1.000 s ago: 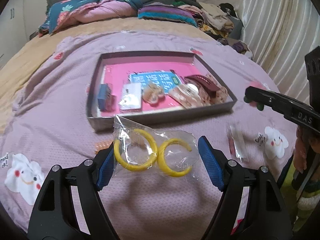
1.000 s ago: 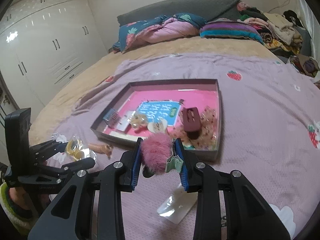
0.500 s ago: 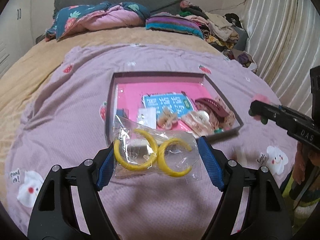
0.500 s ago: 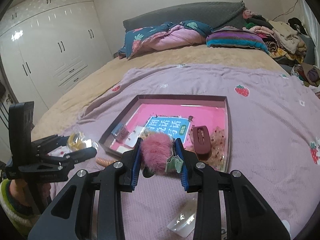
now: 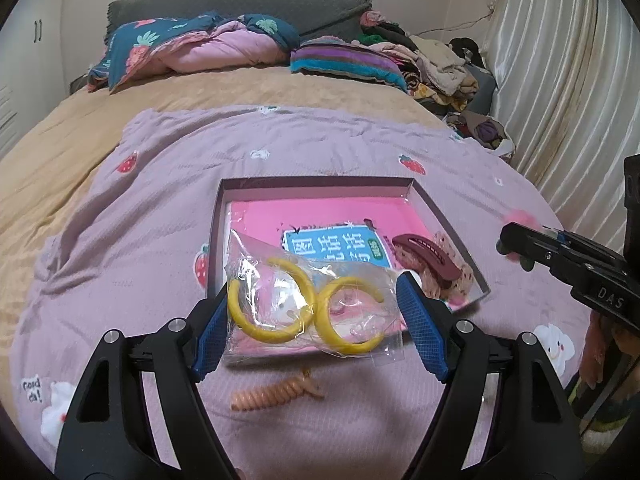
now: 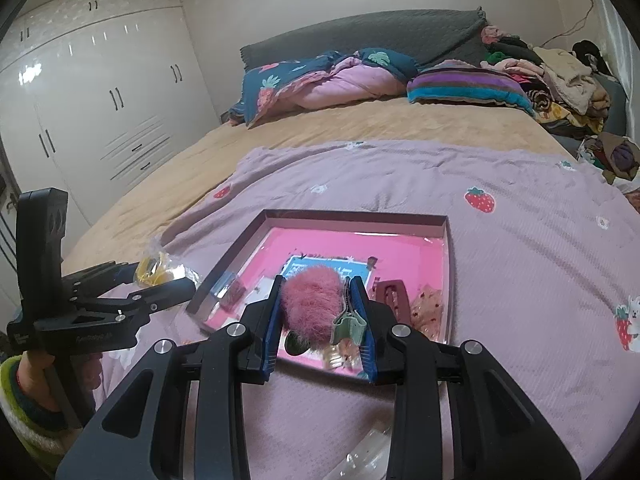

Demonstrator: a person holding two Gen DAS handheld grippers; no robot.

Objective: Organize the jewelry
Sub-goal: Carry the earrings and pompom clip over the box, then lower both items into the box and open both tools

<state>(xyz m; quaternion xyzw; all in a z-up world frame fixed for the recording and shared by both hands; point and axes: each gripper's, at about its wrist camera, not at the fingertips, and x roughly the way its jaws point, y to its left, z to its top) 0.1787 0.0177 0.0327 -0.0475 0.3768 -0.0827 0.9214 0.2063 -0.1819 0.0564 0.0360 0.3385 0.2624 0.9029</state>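
My left gripper (image 5: 316,312) is shut on a clear plastic bag with two yellow hoop earrings (image 5: 304,304), held above the near left corner of the shallow box (image 5: 316,183). The box has a pink floor, a blue card (image 5: 340,246), a dark red hair claw (image 5: 426,256) and other small pieces. My right gripper (image 6: 320,320) is shut on a pink fluffy hair clip (image 6: 312,308) with a green clasp, above the box's near edge (image 6: 320,364). Each gripper shows in the other's view: the left gripper (image 6: 152,284), the right gripper (image 5: 520,248).
An orange spiral hair tie (image 5: 276,394) lies on the purple blanket (image 5: 132,240) before the box. A clear packet (image 6: 360,452) lies under my right gripper. Pillows and piled clothes (image 5: 420,60) sit at the bed's far end. A wardrobe (image 6: 100,112) stands left.
Both grippers have risen and drawn back while holding their items. The box now appears lower and farther, and the orange hair tie has come into view.
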